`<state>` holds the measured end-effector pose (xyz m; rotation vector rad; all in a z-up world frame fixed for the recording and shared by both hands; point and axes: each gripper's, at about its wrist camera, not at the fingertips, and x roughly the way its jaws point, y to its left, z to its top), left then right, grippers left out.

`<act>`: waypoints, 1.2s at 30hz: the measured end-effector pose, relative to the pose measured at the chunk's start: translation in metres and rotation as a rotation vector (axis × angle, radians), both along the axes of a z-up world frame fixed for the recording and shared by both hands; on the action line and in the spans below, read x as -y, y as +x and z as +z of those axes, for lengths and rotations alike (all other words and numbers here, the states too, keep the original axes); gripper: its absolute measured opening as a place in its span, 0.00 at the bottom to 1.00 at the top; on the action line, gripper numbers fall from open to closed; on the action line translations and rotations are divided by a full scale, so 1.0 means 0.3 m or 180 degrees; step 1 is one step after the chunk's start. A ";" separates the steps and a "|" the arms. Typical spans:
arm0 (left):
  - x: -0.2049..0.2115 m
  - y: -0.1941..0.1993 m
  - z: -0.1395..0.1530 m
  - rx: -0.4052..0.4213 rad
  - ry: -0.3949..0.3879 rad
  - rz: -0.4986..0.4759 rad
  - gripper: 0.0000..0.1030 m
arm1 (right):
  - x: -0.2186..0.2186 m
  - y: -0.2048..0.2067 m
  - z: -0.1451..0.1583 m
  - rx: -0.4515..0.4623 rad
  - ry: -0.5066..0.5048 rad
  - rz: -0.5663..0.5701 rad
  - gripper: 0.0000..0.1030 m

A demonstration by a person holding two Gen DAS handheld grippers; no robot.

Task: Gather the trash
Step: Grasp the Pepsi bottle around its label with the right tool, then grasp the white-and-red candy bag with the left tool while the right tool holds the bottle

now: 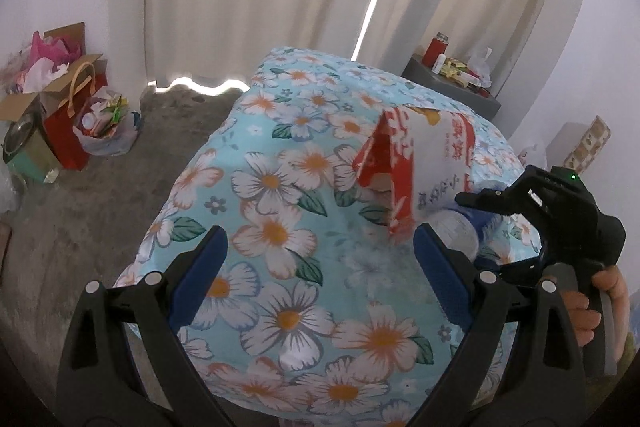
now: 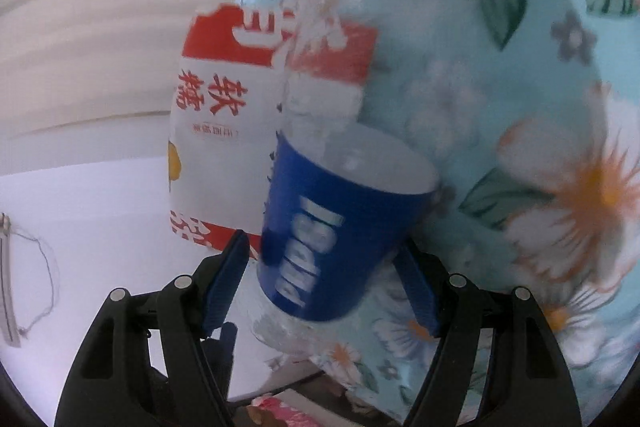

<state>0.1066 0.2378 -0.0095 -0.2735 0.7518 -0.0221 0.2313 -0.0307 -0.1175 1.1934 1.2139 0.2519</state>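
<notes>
Bottle (image 2: pixel 360 155) lies on the flowered bed cover (image 2: pixel 560 107), a clear plastic one with a blue label and blue cap. In the right wrist view its long axis runs from the lower centre of the frame up to the cap at the upper right, so it points away along the line of the fingers, not across them. The right gripper (image 2: pixel 320 291) has its fingers wide apart with the bottle's base end between them; whether the pads press on it cannot be told through the blur. A red and white snack bag (image 2: pixel 224 131) stands just behind the bottle, left of centre.

In the left wrist view the left gripper (image 1: pixel 320 275) is open and empty over the cover, the bag and bottle to its upper right. Judgement: the right hand is the nearer and the one to take the bottle.
</notes>
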 end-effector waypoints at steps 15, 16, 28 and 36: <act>0.040 0.090 0.012 0.0150 -0.0201 -0.0255 0.87 | 0.188 -0.093 0.032 0.0186 0.0207 0.0474 0.61; 0.050 0.107 0.020 0.0201 -0.0253 -0.0344 0.87 | 0.220 -0.106 0.042 0.0207 0.0184 0.0478 0.61; 0.259 0.404 -0.054 0.0203 0.0151 -0.1378 0.87 | 0.573 -0.341 0.124 0.0467 -0.0123 0.0235 0.57; 0.360 0.397 -0.117 0.0224 0.0567 -0.1449 0.76 | 0.567 -0.368 0.133 0.0480 -0.0216 0.0327 0.57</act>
